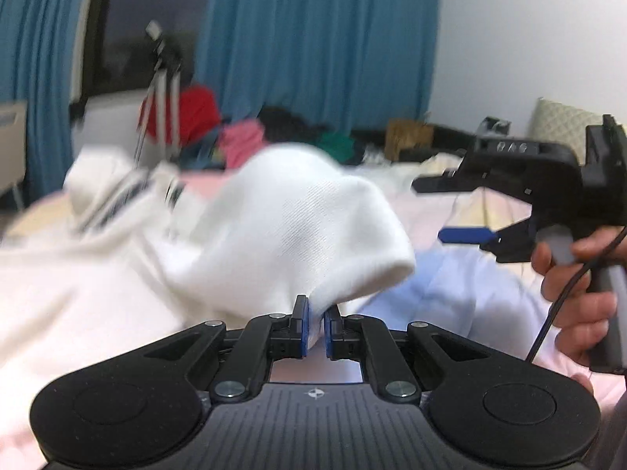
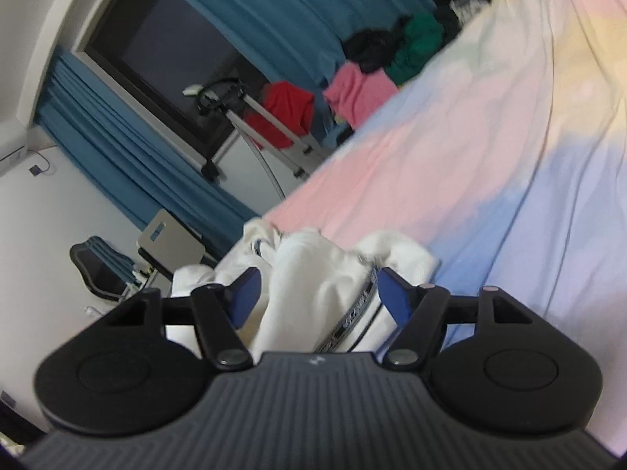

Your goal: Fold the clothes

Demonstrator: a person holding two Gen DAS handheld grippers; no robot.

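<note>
A white garment (image 1: 298, 231) with a black-and-white striped band lies bunched on the pastel bedsheet (image 1: 462, 286). My left gripper (image 1: 316, 315) is shut on a fold of this white garment and holds it lifted. My right gripper (image 1: 443, 211) shows at the right of the left wrist view, open and empty, held in a hand above the sheet. In the right wrist view my right gripper (image 2: 315, 293) is open, with the white garment (image 2: 313, 278) and its striped band (image 2: 358, 313) lying between and beyond the fingers, not gripped.
The bed carries a pink, blue and yellow sheet (image 2: 490, 125). A pile of red, pink, green and black clothes (image 2: 352, 78) lies at its far end. A tripod (image 2: 254, 117), blue curtains (image 1: 313, 39) and a chair (image 2: 102, 270) stand beyond the bed.
</note>
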